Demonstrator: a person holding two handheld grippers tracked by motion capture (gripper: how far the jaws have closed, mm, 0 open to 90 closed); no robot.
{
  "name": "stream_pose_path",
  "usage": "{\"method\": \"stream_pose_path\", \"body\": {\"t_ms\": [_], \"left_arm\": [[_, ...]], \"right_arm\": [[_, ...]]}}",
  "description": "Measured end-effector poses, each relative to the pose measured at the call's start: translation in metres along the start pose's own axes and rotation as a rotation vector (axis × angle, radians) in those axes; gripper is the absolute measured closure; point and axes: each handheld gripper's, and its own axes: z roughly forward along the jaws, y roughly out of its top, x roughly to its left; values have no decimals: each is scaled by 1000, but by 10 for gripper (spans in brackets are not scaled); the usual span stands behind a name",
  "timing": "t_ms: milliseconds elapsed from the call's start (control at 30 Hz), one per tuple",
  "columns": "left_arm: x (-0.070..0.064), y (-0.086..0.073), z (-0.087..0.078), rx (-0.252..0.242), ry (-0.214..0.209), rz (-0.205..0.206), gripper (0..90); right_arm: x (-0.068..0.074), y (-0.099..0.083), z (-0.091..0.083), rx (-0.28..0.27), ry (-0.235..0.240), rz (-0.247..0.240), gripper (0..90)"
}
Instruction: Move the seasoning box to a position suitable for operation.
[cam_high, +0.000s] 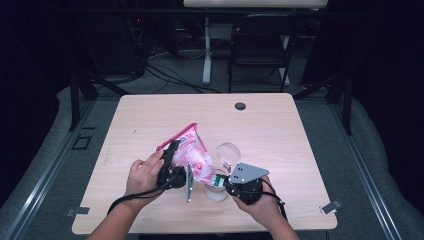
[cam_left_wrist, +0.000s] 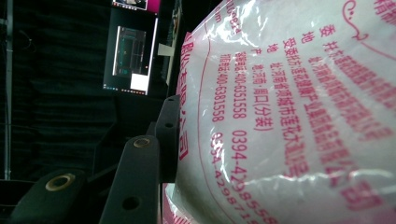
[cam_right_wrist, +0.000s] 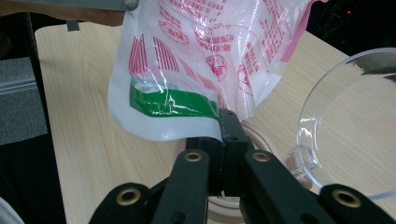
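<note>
1. The left gripper (cam_high: 169, 161) clamped the bag (cam_high: 192, 152), held tilted above the bench (cam_high: 280, 130).
2. The right gripper (cam_high: 220, 181) pinched the bag's lower corner; it needed steadying over the jar (cam_high: 216, 192).

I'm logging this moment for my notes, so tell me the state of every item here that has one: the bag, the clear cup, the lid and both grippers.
Bag: lifted off the table, tilted, held at both ends.
Clear cup: lying on its side, empty.
Round lid: flat on the table under the bag's corner.
Left gripper: shut on the bag's upper part.
Right gripper: shut on the bag's green-striped corner.
</note>
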Motion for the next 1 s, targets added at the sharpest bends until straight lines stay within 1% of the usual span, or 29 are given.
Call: {"method": "stream_pose_path", "body": {"t_ms": [267, 333, 433, 467, 1000], "left_arm": [[0, 0, 0, -3, 3, 3, 632], [1, 1, -1, -3, 4, 11, 632], [0, 1, -1, -2, 2, 10, 632], [1, 1, -1, -5, 8, 15, 632], [2, 2, -1, -8, 6, 14, 633]], "right_arm": [[0, 0, 1, 1, -3, 1, 900], [0, 0, 1, 2, -2, 1, 900], [0, -1, 1, 0, -2, 3, 900], [0, -1, 1, 0, -2, 3, 900], [-1, -2, 1, -1, -1, 10, 900]]}}
